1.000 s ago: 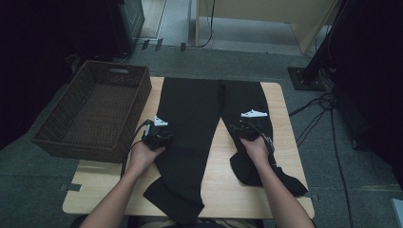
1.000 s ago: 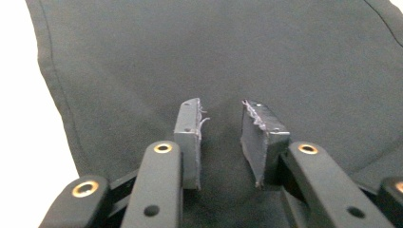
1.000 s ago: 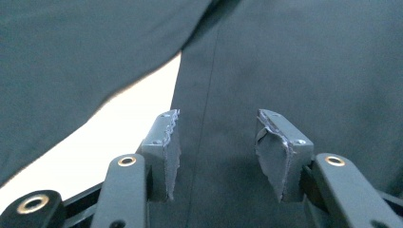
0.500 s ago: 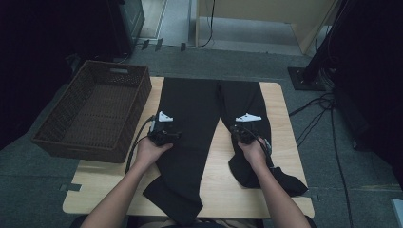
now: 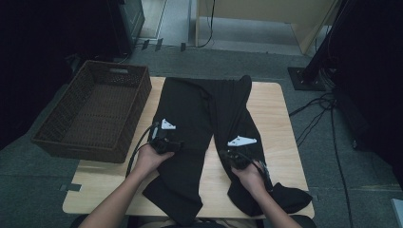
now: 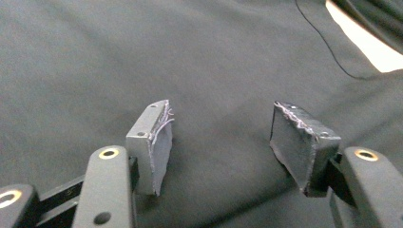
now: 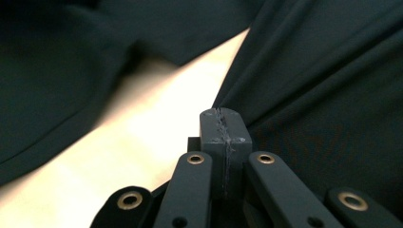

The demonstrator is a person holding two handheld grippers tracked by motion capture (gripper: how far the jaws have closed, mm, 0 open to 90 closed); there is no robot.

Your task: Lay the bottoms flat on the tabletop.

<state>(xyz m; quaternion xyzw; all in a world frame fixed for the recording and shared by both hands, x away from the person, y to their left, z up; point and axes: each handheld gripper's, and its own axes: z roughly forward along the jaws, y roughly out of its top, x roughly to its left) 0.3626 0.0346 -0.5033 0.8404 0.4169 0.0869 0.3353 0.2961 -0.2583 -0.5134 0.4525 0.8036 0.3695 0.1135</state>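
Black trousers [image 5: 199, 118] mid-fold on surface [image 5: 275, 109]; my right claw [image 7: 222, 124] pinched shut on trouser fabric, left claw [image 6: 223, 137] just opened, empty; next drag leg across

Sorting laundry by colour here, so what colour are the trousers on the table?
Black trousers, clearest in the high view.

My hands hide both sets of fingers from above; the trousers' [image 5: 190, 109] cuffs run off the desk's [image 5: 275, 118] near edge, out of frame.
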